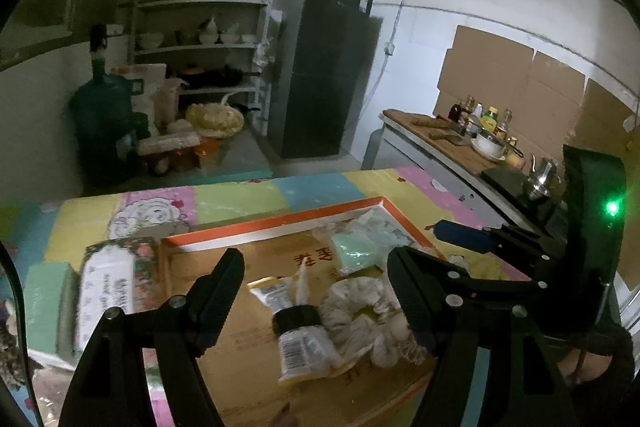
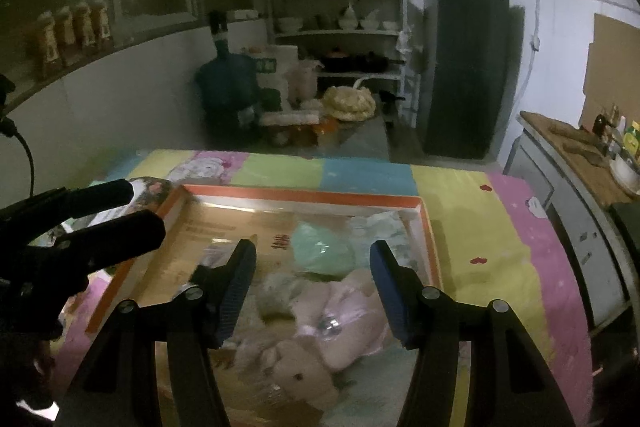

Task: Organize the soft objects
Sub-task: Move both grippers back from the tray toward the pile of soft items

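Note:
A shallow cardboard box with an orange rim lies on the colourful mat. It holds a mint green pouch, a white crinkled bag, a yellow-edged packet with a black band and a pale plush bear in a pink outfit. My left gripper is open above the packet. My right gripper is open above the bear. The right gripper also shows in the left wrist view, and the left gripper in the right wrist view.
A flowered tissue pack and a green block lie left of the box on the mat. Behind stand shelves, a dark fridge, a water jug and a counter with bottles.

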`<action>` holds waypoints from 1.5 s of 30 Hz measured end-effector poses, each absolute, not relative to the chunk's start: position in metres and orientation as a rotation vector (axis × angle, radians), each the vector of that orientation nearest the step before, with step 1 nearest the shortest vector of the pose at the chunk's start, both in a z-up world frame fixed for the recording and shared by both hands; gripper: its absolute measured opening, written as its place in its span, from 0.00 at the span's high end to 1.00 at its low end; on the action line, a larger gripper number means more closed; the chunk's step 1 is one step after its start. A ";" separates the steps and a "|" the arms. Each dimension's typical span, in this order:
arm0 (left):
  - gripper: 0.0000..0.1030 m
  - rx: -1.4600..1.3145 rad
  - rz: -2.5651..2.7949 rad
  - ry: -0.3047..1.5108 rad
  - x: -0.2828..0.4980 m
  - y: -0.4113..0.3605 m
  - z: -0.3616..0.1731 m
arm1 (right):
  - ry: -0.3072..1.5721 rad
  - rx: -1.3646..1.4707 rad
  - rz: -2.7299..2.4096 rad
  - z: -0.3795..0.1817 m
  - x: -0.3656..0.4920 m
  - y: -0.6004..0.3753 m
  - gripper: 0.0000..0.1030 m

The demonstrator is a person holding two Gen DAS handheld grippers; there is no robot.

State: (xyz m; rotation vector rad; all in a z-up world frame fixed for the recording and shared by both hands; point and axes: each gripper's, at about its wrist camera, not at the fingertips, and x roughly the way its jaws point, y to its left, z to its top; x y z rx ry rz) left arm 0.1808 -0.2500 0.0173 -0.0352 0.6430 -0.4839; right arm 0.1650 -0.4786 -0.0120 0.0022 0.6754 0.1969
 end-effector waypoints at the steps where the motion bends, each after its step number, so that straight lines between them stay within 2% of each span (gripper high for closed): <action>1: 0.28 -0.038 -0.482 0.641 0.179 -0.247 0.017 | 0.670 0.000 0.199 -0.011 0.162 -0.476 0.41; 26: 0.28 -0.039 -0.421 0.570 0.124 -0.170 0.027 | 0.554 -0.024 0.262 0.012 0.084 -0.390 0.41; 45: 0.29 -0.026 -0.326 0.554 0.102 -0.122 0.017 | 0.556 -0.012 0.278 -0.003 0.060 -0.324 0.40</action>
